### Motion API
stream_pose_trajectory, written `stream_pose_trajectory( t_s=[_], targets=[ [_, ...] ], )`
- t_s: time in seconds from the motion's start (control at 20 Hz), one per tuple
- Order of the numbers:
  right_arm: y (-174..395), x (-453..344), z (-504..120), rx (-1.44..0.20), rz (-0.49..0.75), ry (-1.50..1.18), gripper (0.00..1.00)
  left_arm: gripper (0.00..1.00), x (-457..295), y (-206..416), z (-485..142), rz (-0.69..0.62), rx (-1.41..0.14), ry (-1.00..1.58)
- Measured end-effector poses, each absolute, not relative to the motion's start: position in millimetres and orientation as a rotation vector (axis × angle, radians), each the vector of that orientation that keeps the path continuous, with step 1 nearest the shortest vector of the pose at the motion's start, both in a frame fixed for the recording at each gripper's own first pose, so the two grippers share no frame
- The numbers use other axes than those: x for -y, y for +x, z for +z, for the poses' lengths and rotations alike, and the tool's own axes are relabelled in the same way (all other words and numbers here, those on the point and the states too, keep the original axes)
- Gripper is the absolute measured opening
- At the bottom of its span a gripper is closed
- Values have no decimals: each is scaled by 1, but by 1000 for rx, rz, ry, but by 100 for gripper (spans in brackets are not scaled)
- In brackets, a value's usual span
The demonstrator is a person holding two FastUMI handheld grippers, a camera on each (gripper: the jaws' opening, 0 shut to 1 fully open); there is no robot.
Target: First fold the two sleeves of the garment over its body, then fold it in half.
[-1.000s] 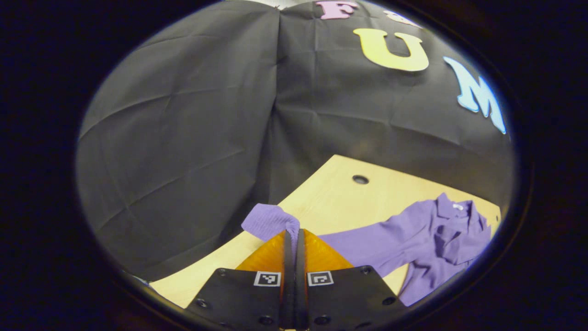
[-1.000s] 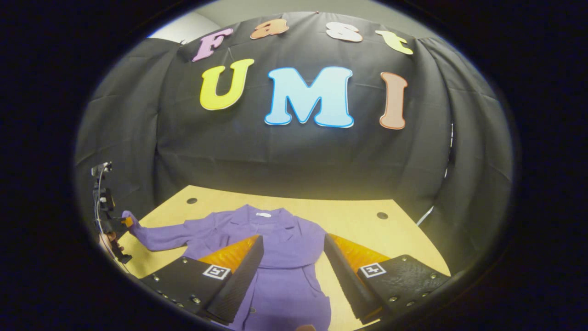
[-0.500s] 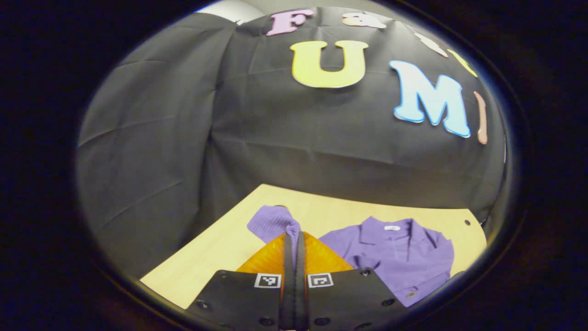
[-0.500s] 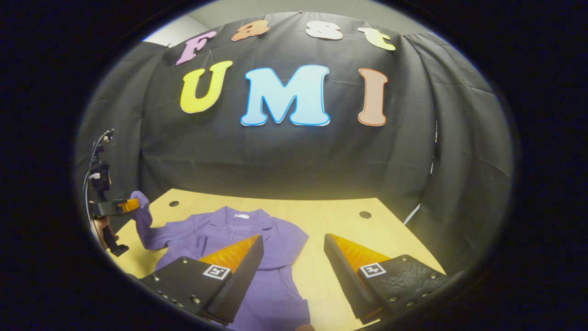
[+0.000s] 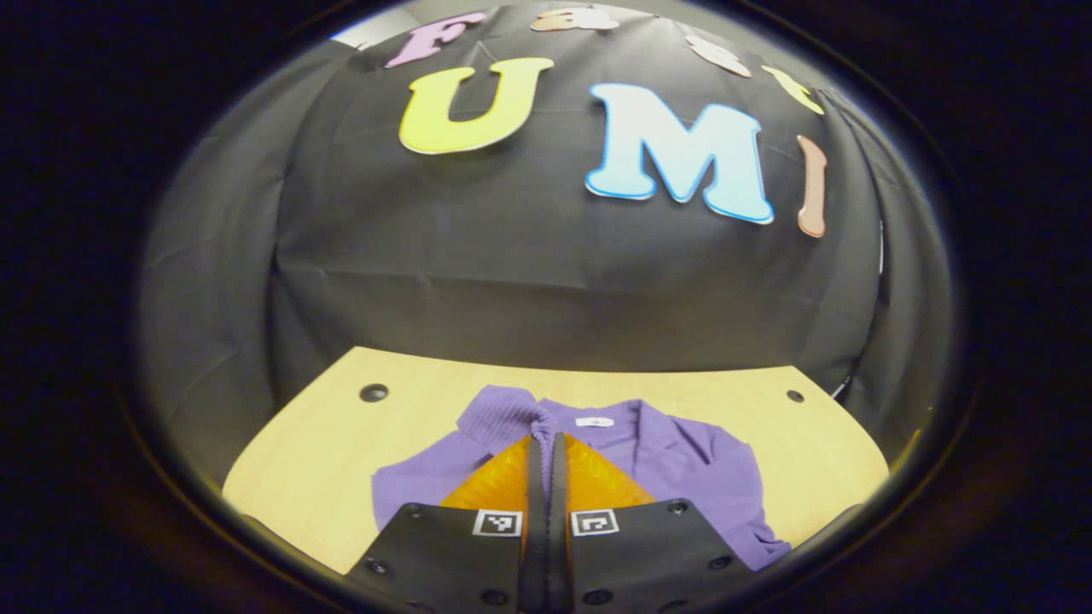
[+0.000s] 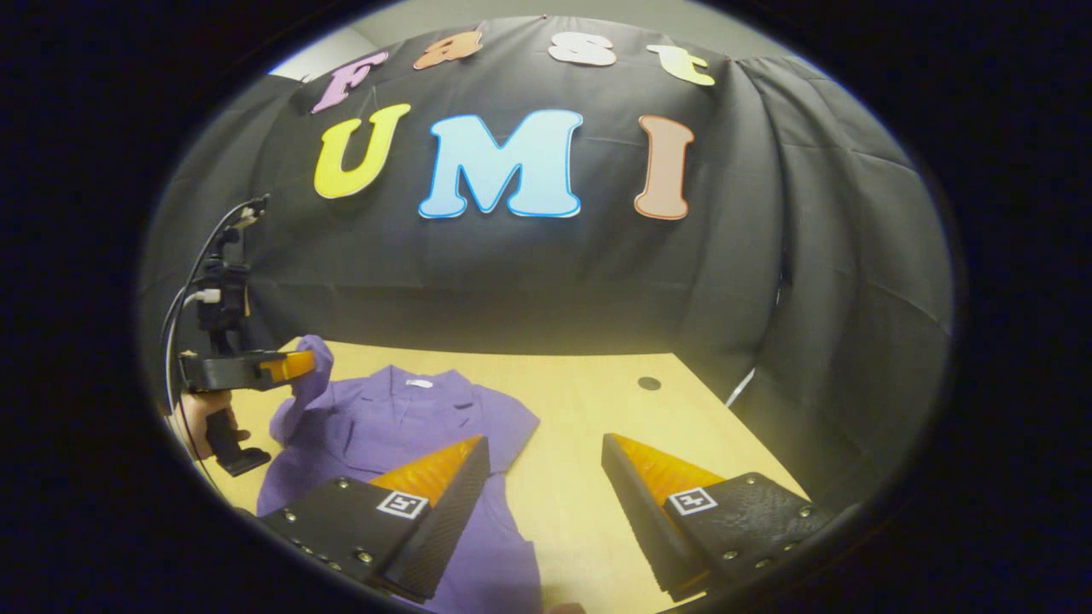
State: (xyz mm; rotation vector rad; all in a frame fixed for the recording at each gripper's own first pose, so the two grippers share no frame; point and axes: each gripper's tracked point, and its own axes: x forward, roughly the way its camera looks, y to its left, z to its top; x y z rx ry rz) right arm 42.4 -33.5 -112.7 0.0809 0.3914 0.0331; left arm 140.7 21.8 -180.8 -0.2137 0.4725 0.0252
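Since 1 s ago the left claw (image 5: 546,443) has swung the cuff (image 5: 503,418) in from the tabletop's left edge to above the garment (image 5: 682,460) body; the sleeve no longer lies stretched out sideways. Left claw clamped on the cuff, lifted clear of the cloth. In the right gripper view it sits at 9 o'clock (image 6: 294,367), sleeve hanging under it. Right claw (image 6: 546,477) spread wide, holding nothing, hovering at the garment's right edge. Garment lies collar at 12 o'clock on the tabletop (image 6: 597,409). Judgement: sleeve 1 nearly folded; lower and release next, then sleeve 2.
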Motion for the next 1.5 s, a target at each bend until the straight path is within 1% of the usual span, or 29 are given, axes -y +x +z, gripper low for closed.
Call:
stream_pose_trajectory(
  t_s=[0.25, 0.5, 0.65, 0.7, 0.85, 0.95, 1.0, 1.05, 1.2, 1.3, 1.35, 1.5],
  targets=[
    [24, 44, -129, -423, 61, 59, 87, 7, 26, 148, -204, -21, -526, -178],
    [16, 46, -137, -433, 116, 55, 87, 7, 77, 145, -206, -97, -542, -112],
    [12, 51, -136, -423, 112, 34, 87, 7, 95, 143, -208, -135, -539, -58],
    [10, 54, -136, -418, 100, 23, 86, 21, 101, 139, -208, -163, -539, -75],
    [0, 53, -135, -413, 59, 17, 87, 47, 103, 129, -202, -200, -532, -105],
    [-7, 50, -136, -422, 32, 17, 87, 58, 94, 119, -198, -205, -526, -108],
    [-11, 46, -136, -420, 25, 19, 87, 69, 87, 114, -194, -201, -513, -114],
    [-15, 43, -137, -425, 22, 22, 87, 70, 80, 108, -190, -194, -505, -124],
    [-26, 31, -153, -464, 23, 46, 87, 100, 53, 77, -189, -165, -513, -157],
    [-35, 23, -167, -497, 28, 65, 87, 99, 32, 53, -191, -142, -522, -155],
    [-39, 20, -174, -514, 28, 67, 87, 100, 21, 38, -193, -128, -531, -146],
    [-51, 13, -194, -567, 32, 77, 87, 100, -8, -8, -207, -99, -571, -106]
  ],
)
